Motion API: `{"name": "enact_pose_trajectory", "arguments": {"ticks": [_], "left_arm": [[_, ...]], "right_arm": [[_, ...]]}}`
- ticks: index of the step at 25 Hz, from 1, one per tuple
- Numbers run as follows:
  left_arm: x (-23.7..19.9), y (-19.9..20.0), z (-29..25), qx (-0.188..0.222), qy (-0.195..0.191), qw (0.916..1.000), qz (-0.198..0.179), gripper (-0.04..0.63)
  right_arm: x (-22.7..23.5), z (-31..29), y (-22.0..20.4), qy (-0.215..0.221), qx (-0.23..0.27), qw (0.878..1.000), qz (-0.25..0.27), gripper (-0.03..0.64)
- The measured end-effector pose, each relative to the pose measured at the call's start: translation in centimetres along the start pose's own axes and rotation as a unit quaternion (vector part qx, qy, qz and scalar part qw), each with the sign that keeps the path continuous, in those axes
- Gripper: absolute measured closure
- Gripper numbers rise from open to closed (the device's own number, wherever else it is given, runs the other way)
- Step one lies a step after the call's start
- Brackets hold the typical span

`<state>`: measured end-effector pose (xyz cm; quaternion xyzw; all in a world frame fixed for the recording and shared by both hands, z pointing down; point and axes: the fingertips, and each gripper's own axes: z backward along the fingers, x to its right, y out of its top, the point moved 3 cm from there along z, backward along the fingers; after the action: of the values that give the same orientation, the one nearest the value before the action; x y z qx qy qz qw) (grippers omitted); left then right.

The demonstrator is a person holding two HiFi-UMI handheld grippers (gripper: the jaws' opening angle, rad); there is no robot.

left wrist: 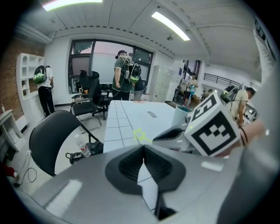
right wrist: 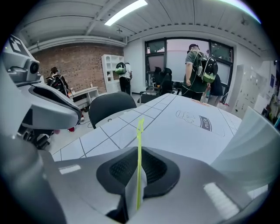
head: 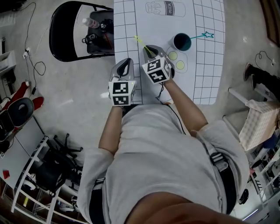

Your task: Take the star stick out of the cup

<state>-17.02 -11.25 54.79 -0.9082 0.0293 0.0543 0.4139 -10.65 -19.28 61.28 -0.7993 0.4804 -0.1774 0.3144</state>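
Observation:
A dark teal cup (head: 182,41) stands on the white gridded mat (head: 205,74). A teal star stick (head: 205,35) leans out of the cup to the right. My right gripper (head: 150,49) is left of the cup, shut on a thin yellow-green star stick (head: 141,42) whose star end points away to the far left. In the right gripper view that stick (right wrist: 139,153) rises from between the shut jaws of the right gripper (right wrist: 139,162), with the cup (right wrist: 247,146) blurred at the right. My left gripper (head: 126,64) hovers beside it at the mat's left edge, and the left gripper (left wrist: 143,151) is shut and empty.
A milk carton drawing (head: 165,8) and two green circles (head: 176,60) are printed on the mat. A black chair (head: 65,33) with a bottle and a bag stands left of the table. People (right wrist: 199,72) stand at the far end of the room.

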Motion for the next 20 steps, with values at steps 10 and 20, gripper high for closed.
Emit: {"name": "enact_pose_trajectory", "arguments": {"ticks": [10, 20], "left_arm": [[1.5, 2.8, 0.3, 0.024, -0.021, 0.9990, -0.031, 0.592], [9.6, 11.5, -0.5, 0.078, -0.108, 0.9799, -0.148, 0.592]], "right_arm": [[1.0, 4.8, 2.2, -0.039, 0.074, 0.996, -0.024, 0.601], [6.9, 15.5, 1.1, -0.121, 0.167, 0.972, -0.109, 0.618]]}}
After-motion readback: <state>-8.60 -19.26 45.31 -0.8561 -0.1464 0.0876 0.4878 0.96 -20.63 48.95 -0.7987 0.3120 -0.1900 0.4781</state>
